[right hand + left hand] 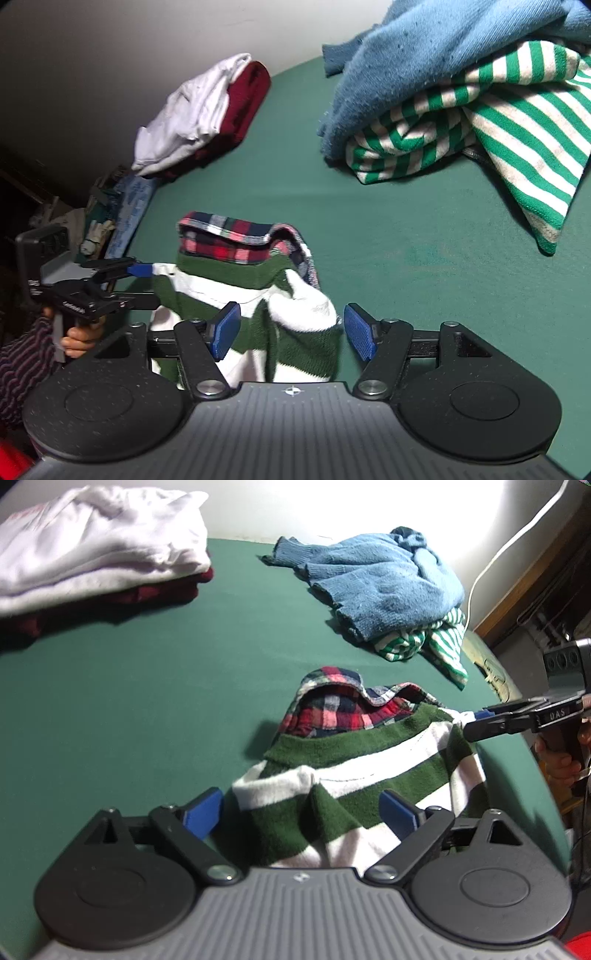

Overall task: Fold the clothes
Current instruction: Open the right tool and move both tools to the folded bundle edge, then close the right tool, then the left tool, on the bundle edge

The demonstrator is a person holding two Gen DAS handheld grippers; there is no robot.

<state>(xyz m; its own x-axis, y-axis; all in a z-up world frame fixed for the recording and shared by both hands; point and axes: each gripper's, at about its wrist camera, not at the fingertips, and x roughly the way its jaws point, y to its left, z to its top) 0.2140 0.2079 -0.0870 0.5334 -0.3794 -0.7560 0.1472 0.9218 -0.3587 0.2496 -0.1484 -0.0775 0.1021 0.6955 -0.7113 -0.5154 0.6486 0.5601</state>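
Knitwear in dark green and white stripes (332,786), with a red plaid shirt (332,709) on top, lies on the green cloth-covered table (129,701). Left gripper (303,810) and right gripper (291,330) both straddle the striped garment's near edge, jaws apart, pads not pressing. Beyond it lie a crumpled blue knit sweater (380,587) and a folded white garment (92,542).

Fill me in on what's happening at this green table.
A person with a handheld gripper in each hand is folding clothes. The left gripper and right gripper both stand open around a green-and-white striped top with a plaid collar. A folded stack and an unfolded pile lie beyond.

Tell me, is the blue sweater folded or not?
Not folded. The blue sweater lies crumpled in a heap on the striped garment.
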